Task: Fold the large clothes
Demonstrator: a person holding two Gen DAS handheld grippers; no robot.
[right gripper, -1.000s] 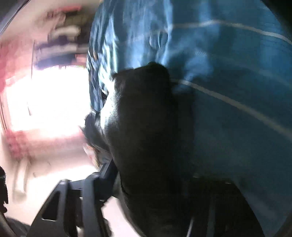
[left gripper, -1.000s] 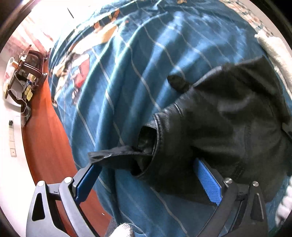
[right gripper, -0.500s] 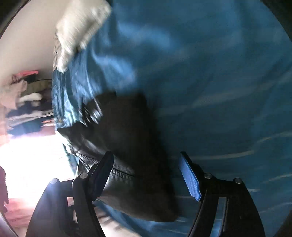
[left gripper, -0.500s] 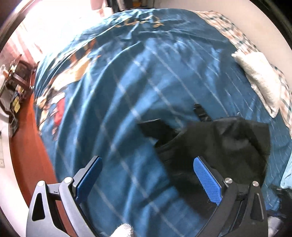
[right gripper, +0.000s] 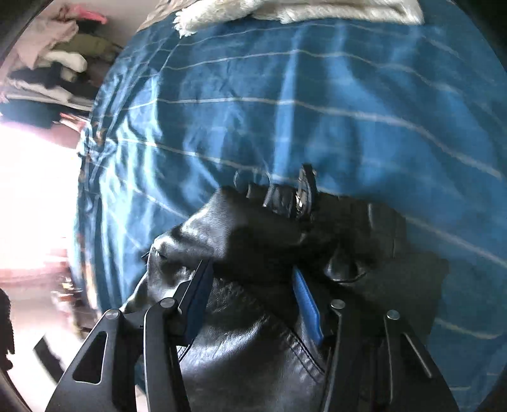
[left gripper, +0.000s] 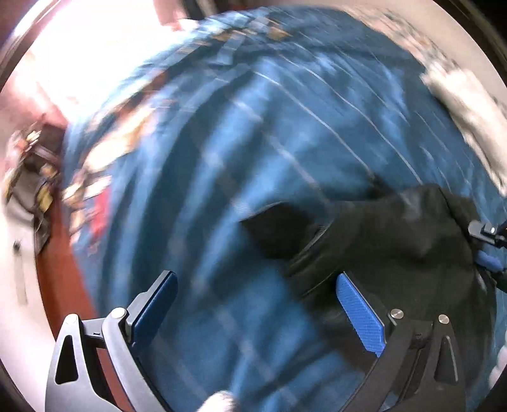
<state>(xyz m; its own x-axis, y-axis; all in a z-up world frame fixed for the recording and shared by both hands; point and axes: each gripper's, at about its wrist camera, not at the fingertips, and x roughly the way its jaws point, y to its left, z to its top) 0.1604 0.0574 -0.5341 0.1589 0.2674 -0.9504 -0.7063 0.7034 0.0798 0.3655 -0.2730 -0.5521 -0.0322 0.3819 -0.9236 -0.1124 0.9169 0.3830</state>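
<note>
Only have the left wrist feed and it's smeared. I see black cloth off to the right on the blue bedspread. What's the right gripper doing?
Observer: The right gripper is over the black leather jacket, jaws closing with a fold of leather between them.
Operator: Any hardware on that garment near the fingers?
Observer: Yes, a strap with a buckle lies at the jacket's far edge, beyond the fingertips.
Operator: What's past it?
Observer: The blue striped bedspread, then a white fluffy blanket along its far edge.
Operator: And my left gripper?
Observer: The left gripper is open, with only bedspread between its pads.
</note>
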